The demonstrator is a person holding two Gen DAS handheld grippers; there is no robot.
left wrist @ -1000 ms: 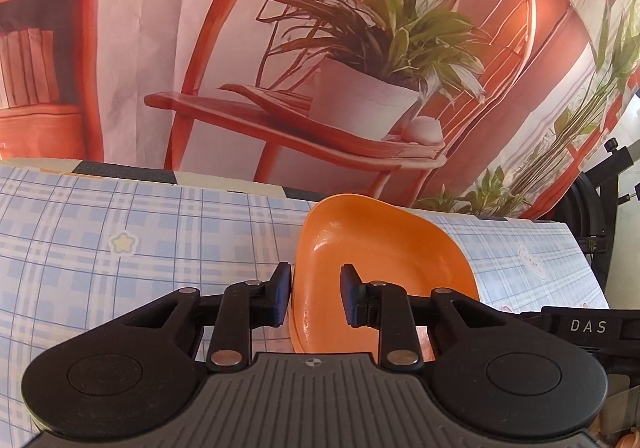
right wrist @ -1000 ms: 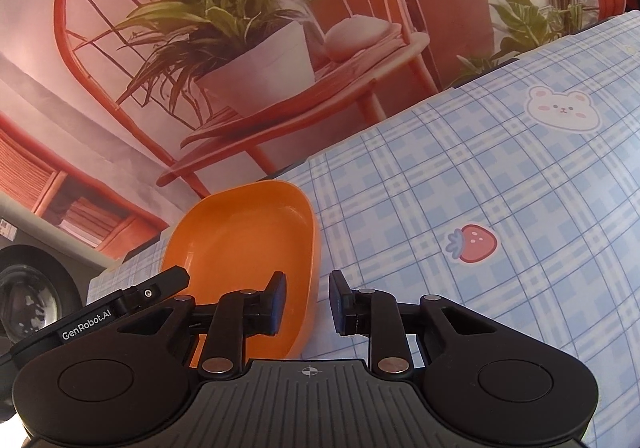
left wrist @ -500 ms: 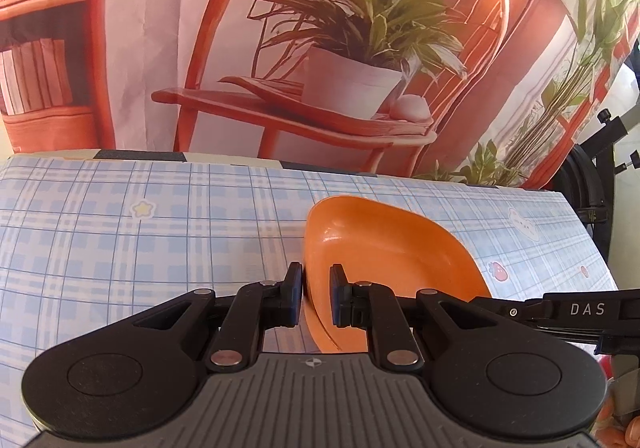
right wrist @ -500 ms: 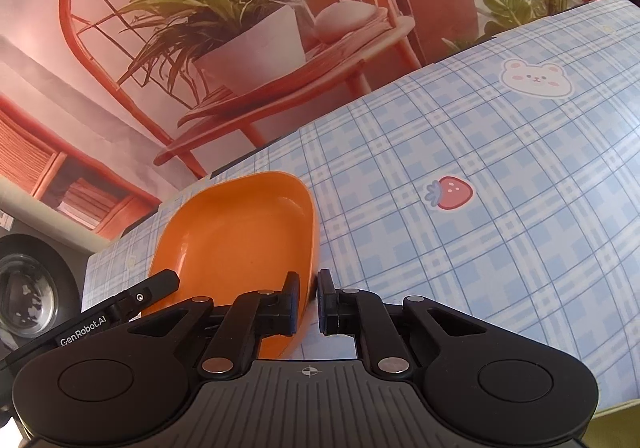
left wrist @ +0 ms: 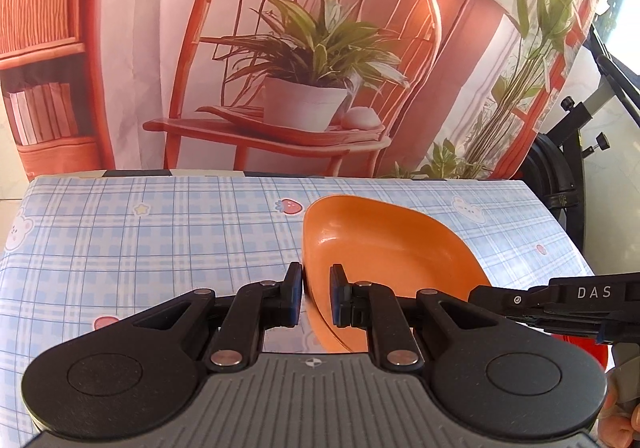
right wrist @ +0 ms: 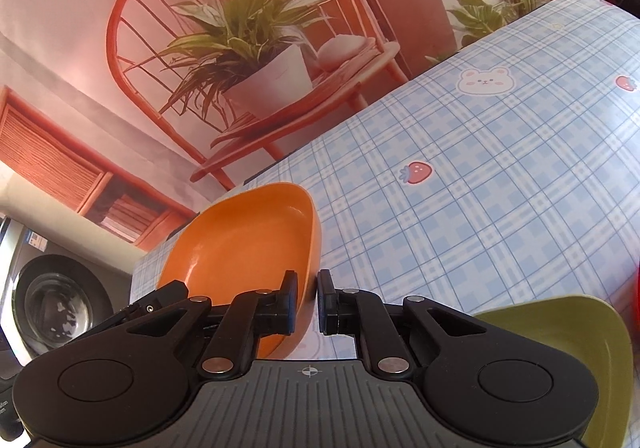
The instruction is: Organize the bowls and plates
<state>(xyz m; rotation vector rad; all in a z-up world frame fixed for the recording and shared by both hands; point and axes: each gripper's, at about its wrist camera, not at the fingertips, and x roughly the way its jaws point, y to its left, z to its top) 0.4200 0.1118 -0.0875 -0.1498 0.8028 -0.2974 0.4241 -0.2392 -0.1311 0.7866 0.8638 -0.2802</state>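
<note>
Orange bowl (left wrist: 384,248) is hanging tilted above the checked tabletop (left wrist: 160,240), both grippers' fingers clenching its rim: left gripper (left wrist: 316,298) at one side, right gripper (right wrist: 307,302) opposite. Green bowl (right wrist: 580,360) is sitting beside the orange bowl.

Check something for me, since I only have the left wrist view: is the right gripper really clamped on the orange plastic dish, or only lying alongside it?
Observer: Clamped. The right gripper pinches the side rim of the orange plastic dish. Its jaws have just been closing, with the rim between them.
Operator: Any other dishes nearby?
Observer: One. An olive-green plastic dish lies at the lower right of the right wrist view, on the blue plaid tablecloth, apart from the orange one.
Operator: Anything beyond the table on the other side?
Observer: A front-loading washing machine with a round glass door.
</note>
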